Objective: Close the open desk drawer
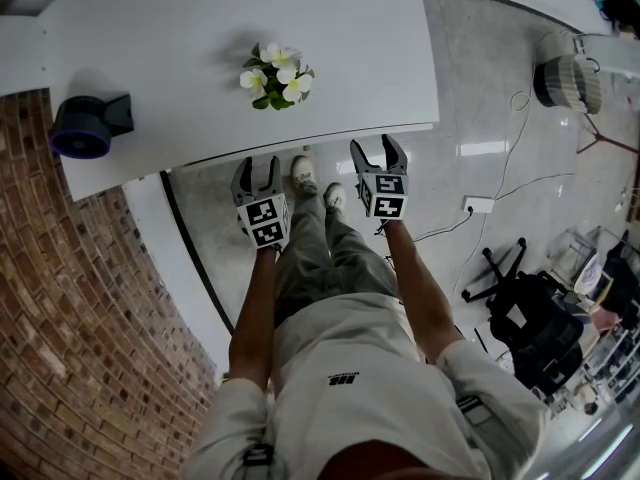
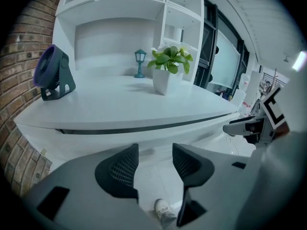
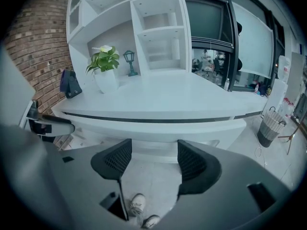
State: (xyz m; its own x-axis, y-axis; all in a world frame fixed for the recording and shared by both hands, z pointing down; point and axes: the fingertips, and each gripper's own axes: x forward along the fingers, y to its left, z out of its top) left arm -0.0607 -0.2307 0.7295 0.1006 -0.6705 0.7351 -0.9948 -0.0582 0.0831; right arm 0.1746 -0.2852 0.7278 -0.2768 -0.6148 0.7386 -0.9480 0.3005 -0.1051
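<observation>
Closest in, the person's white shirt (image 1: 345, 368) fills the bottom of the head view, with both forearms stretched forward toward the desk. On the left, the grey left gripper (image 1: 258, 166) is angled down at the front edge. Its jaws stand apart with nothing between them but floor and a pale shoe (image 2: 163, 209). The grey right gripper (image 1: 377, 150) mirrors it just beside the edge, its jaws also parted and empty. Both look poised to push rather than to grasp, which would suit a panel that only needs shoving in.

That panel, the white drawer front (image 3: 158, 135), sits straight ahead of both grippers, under the dark seam below the top. It appears to stand slightly proud of the edge, though how far out it is I cannot tell. Neither gripper touches it.

On the broad white surface (image 1: 180, 38), a round purple-blue desk fan (image 1: 82, 126) stands at the far left. A small teal lantern figure (image 2: 139, 63) stands near the back, and beside it is a white pot of green leaves and white flowers (image 1: 277, 76). All are well clear of the front edge.

A red brick wall (image 1: 70, 298) runs along the left, and white open shelving (image 2: 120, 4) rises behind. Glossy grey floor (image 1: 480, 88) spreads to the right, carrying a white slatted basket (image 1: 567, 80) and a black office chair (image 1: 530, 318).
</observation>
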